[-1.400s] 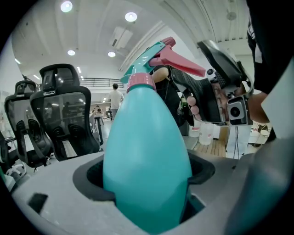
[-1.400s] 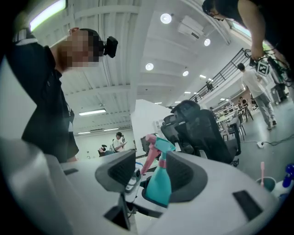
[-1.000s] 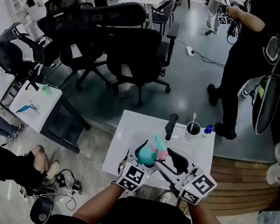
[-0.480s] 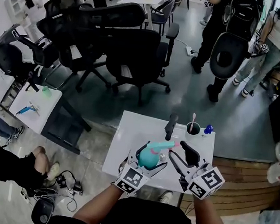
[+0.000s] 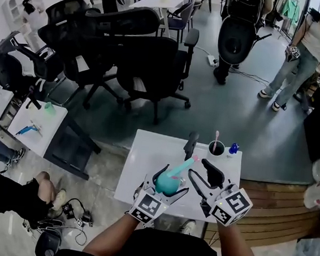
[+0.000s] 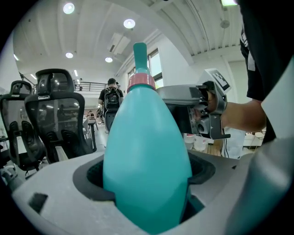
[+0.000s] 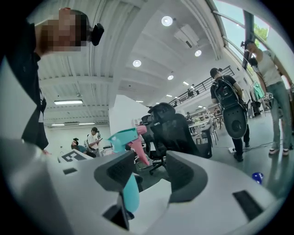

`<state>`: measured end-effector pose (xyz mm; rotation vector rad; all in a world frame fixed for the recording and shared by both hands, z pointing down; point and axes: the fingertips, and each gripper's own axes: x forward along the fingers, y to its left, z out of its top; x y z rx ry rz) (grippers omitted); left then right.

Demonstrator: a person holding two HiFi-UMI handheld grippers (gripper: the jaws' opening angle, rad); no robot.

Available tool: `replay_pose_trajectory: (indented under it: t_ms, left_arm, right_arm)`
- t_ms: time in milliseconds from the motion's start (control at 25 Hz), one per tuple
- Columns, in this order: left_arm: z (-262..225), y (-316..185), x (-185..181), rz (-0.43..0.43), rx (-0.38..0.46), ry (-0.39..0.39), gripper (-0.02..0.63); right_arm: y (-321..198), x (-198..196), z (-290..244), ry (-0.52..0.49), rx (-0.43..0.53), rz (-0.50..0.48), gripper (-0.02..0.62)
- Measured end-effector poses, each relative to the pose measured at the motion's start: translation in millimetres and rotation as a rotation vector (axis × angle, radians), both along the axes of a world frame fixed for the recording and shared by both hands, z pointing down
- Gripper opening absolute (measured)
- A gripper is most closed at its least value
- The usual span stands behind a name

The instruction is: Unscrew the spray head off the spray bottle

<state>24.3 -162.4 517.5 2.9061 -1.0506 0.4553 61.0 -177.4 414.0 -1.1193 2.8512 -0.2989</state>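
Note:
A teal spray bottle [image 5: 167, 182] is held above the white table [image 5: 141, 168], tilted so its spray head [image 5: 183, 165] points up and to the right. My left gripper [image 5: 166, 184] is shut on the bottle's body. In the left gripper view the bottle [image 6: 146, 151] fills the gap between the jaws of the left gripper [image 6: 147, 176], and a pink collar [image 6: 141, 81] sits under the teal neck. My right gripper [image 5: 201, 179] is open and empty, just right of the head. In the right gripper view the teal and pink spray head [image 7: 125, 137] shows beyond the right gripper [image 7: 151, 172].
At the table's far edge stand a black cylinder [image 5: 191, 144], a white cup [image 5: 216, 149] with a stick in it, and a small blue object [image 5: 233, 148]. Black office chairs [image 5: 155, 67] crowd the floor behind. People stand at the back right. A wooden platform [image 5: 272, 193] lies to the right.
My right gripper has come off the spray head and drawn back to the right, open. The bottle has tilted in the left gripper, so its head now points up-right.

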Motion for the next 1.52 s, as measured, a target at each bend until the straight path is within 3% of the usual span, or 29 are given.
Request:
replay_pose_trajectory:
  t_ms: [280,440,920,1200,1360,1520]
  left_arm:
    - [6.2,-7.6,-10.1,-0.045,-0.033,0.012,0.446]
    - [5.8,-5.8,-9.2,-0.041,-0.025,0.010,0.446]
    - [12.4,3.4,-4.1,-0.024,0.018,-0.049,0.446]
    - [9.0,7.4,-3.4,-0.011,0.015,-0.040,0.446]
    - [-3.9,20.3,4.5,0.093,0.026,0.001,0.446]
    - [-11.8,48.8,16.5,0.286,0.065,0.030,0.446]
  right_arm:
    - [39.3,-35.7,-6.7,-0.027,-0.013,-0.156,0.183]
    - [43.4,-52.2,-6.2,-0.036,-0.027,-0.198,0.183]
    - [37.4,-65.6,-5.8,-0.039,-0.044,-0.157,0.181]
    - [38.8,-64.6,-9.0,-0.028,-0.015,-0.155,0.137]
    - [50.3,-66.0,-12.6,0.000,0.035,-0.311,0.135]
    - [78.2,-64.6,-16.9,0.068,0.127,-0.591,0.135]
